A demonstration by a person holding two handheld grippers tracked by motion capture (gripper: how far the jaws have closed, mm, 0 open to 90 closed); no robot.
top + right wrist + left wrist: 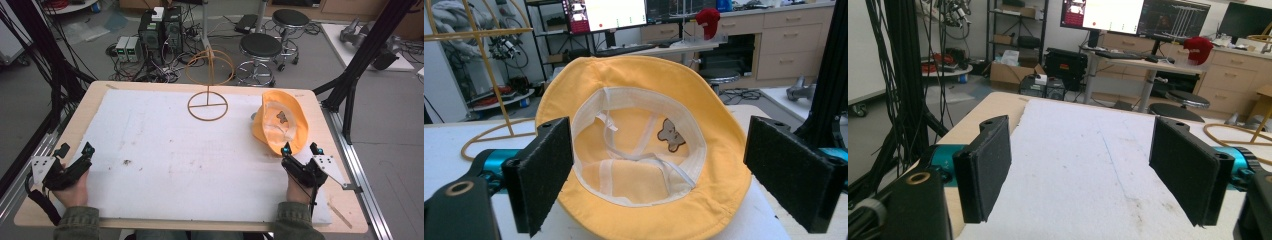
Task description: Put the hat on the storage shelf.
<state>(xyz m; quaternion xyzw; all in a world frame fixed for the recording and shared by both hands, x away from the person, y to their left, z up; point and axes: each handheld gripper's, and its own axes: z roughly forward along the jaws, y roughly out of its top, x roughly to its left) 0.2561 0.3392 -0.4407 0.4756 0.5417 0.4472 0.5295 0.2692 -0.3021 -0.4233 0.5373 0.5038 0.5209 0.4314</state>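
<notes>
Jaws wide apart on both: left gripper (75,154) at table's near-left corner, right gripper (301,148) just short of yellow bucket hat (280,121). Hat upside down, opening up, far right of white mat (165,150). Right gripper view reveals bear patch (669,135) inside crown. Wire hat stand (208,85) upright, far centre.

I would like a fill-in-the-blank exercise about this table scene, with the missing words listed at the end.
1. The yellow hat lies upside down with its ____ lining facing up.
2. The tool nearest the hat is the ____ tool.
3. The wire stand rests on the foam sheet on a base shaped like a ____.
4. The jaws of the left tool are ____, with nothing between them.

Missing words: white; right; ring; open
</notes>
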